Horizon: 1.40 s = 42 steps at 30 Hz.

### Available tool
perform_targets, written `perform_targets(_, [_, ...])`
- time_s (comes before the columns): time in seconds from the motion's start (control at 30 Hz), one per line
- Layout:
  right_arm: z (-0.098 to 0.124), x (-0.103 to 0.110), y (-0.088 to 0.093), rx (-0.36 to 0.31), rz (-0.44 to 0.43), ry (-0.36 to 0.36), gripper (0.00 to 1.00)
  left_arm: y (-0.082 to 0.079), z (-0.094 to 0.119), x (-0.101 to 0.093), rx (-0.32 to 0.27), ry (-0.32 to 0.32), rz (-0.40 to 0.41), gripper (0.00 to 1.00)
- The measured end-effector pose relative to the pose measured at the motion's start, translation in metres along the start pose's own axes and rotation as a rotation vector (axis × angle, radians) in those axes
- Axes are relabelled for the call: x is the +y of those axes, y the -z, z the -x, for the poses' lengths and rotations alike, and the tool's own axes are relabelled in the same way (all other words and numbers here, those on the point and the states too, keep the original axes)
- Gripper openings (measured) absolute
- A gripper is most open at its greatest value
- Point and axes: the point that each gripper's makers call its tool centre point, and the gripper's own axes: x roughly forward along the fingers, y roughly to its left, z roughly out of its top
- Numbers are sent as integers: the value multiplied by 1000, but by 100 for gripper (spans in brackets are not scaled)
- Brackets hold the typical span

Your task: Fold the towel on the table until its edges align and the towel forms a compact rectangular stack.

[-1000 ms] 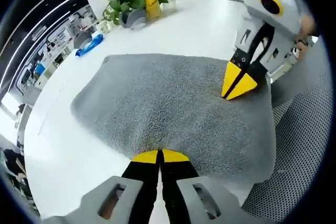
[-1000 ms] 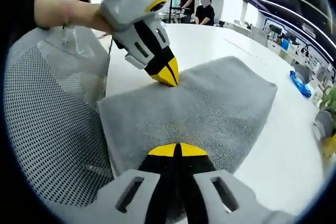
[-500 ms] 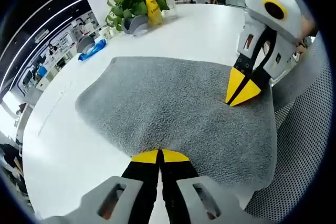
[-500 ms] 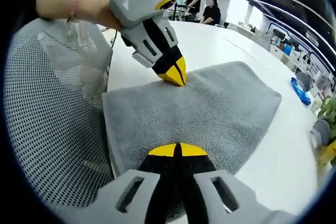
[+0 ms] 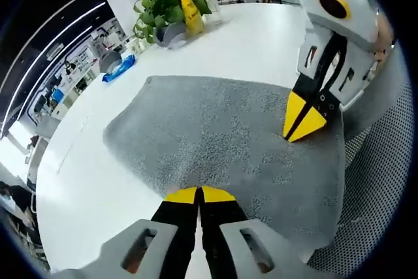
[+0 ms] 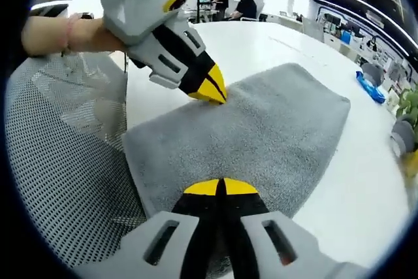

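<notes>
The towel (image 5: 228, 135) lies spread on the white table (image 5: 98, 187), its near edge at the table's near edge and partly over it, above a mesh chair (image 6: 59, 181). The left gripper (image 5: 198, 194) is seen with its yellow tips together, pinched on the towel's near edge at one corner; the right gripper (image 6: 220, 187) is likewise closed on the same edge at the other corner. Each gripper is also seen in the other's view, tips down on the cloth.

Compared with a second ago, little has changed in the grips: both sets of jaws have stayed shut on the fabric. The towel's outline has shifted slightly in both views, and the far corners now sit a little nearer the plant (image 5: 160, 4), yellow bottle (image 5: 190, 10) and blue packet (image 5: 119, 70) toward the far side of the table. Some of this is camera motion, so how far the cloth itself has moved cannot be told. The near edge appears slightly raised and drawn taut between the two grips.

This is judged to be the start of the first fold: both near corners are secured, and no fold has yet been laid. The next move would call for both corners being carried together toward the far edge, kept level so that the edges meet.
</notes>
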Motion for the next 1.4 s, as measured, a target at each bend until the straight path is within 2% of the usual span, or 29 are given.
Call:
perform_targets(0.07, [3, 2, -1, -47, 32, -8, 0, -5, 3, 3, -18, -6, 64, 1])
perform_targets(0.1, [5, 5, -3, -65, 60, -27, 0, -10, 4, 6, -51, -13, 49, 1])
perform_targets(0.17, [20, 7, -10, -62, 77, -48, 0, -21, 7, 11, -124, -25, 88, 1])
perform_targets(0.2, [29, 5, -20, -105, 99, -32, 0, -32, 9, 3, -195, 44, 157, 1])
perform_targets(0.23, [41, 1, -32, -161, 142, -10, 0, -37, 11, 0, -224, 74, 215, 1])
perform_targets(0.3, [59, -5, -31, -163, 231, 28, 0, -47, 14, -6, -275, 129, 269, 1])
perform_targets(0.33, [65, -11, -26, -146, 253, 63, 0, -51, 13, -11, -289, 156, 257, 1])
perform_targets(0.4, [78, -22, -11, -119, 278, 114, 0, -54, 10, -27, -282, 212, 252, 1])
perform_targets(0.5, [92, -30, 15, -100, 210, 143, 11, -58, 4, -54, -264, 282, 184, 1])
perform_targets(0.57, [94, -26, 31, -46, 237, 114, 13, -61, 1, -75, -258, 334, 139, 1])
perform_targets(0.63, [95, -20, 47, 32, 346, 92, 14, -61, -1, -93, -244, 381, 99, 1])
perform_targets(0.7, [96, -23, 57, 116, 536, 132, 20, -60, -7, -100, -228, 380, 111, 1])
perform_targets(0.73, [95, -18, 62, 166, 628, 113, 22, -58, -9, -103, -218, 386, 110, 1])
perform_targets(0.77, [93, -14, 64, 180, 672, 89, 23, -52, -12, -105, -191, 383, 91, 1])
perform_targets(0.8, [90, -11, 65, 186, 709, 70, 23, -43, -15, -102, -149, 357, 77, 1])
perform_targets(0.83, [88, -8, 66, 187, 717, 55, 24, -26, -22, -94, -65, 293, 55, 1])
perform_targets(0.87, [85, -5, 65, 181, 729, 36, 25, -19, -24, -92, -32, 275, 34, 1])
perform_targets(0.9, [80, -1, 63, 186, 803, 9, 28, -37, -23, -95, -173, 302, -12, 1])
perform_targets(0.93, [79, 0, 62, 188, 823, 4, 30, -27, -23, -93, -109, 290, -1, 1])
perform_targets(0.97, [76, 3, 62, 195, 865, -29, 34, -28, -22, -93, -110, 288, -21, 1])
perform_targets(1.0, [65, 10, 46, 128, 934, -71, 34, -30, -21, -93, -130, 251, -194, 1])
perform_targets(1.03, [65, 8, 44, 125, 960, -65, 35, -30, -22, -93, -133, 246, -203, 1])
perform_targets(1.07, [63, 4, 40, 129, 1039, -43, 37, -30, -22, -94, -132, 246, -196, 1])
perform_targets(1.1, [61, 1, 45, 172, 1092, -52, 38, -29, -22, -93, -132, 249, -182, 1])
perform_targets(1.13, [59, -2, 42, 146, 1060, -10, 36, -30, -22, -92, -136, 252, -163, 1])
perform_targets(1.2, [51, -1, 44, 173, 1215, -53, 32, -30, -24, -90, -146, 253, -146, 1])
perform_targets(1.23, [49, -2, 43, 173, 1245, -52, 33, -31, -24, -89, -149, 251, -148, 1])
perform_targets(1.3, [42, -1, 31, 105, 1275, -10, 40, -31, -25, -88, -150, 246, -146, 1])
perform_targets(1.4, [34, -1, 22, 77, 1336, -18, 46, -31, -25, -88, -151, 245, -149, 1])
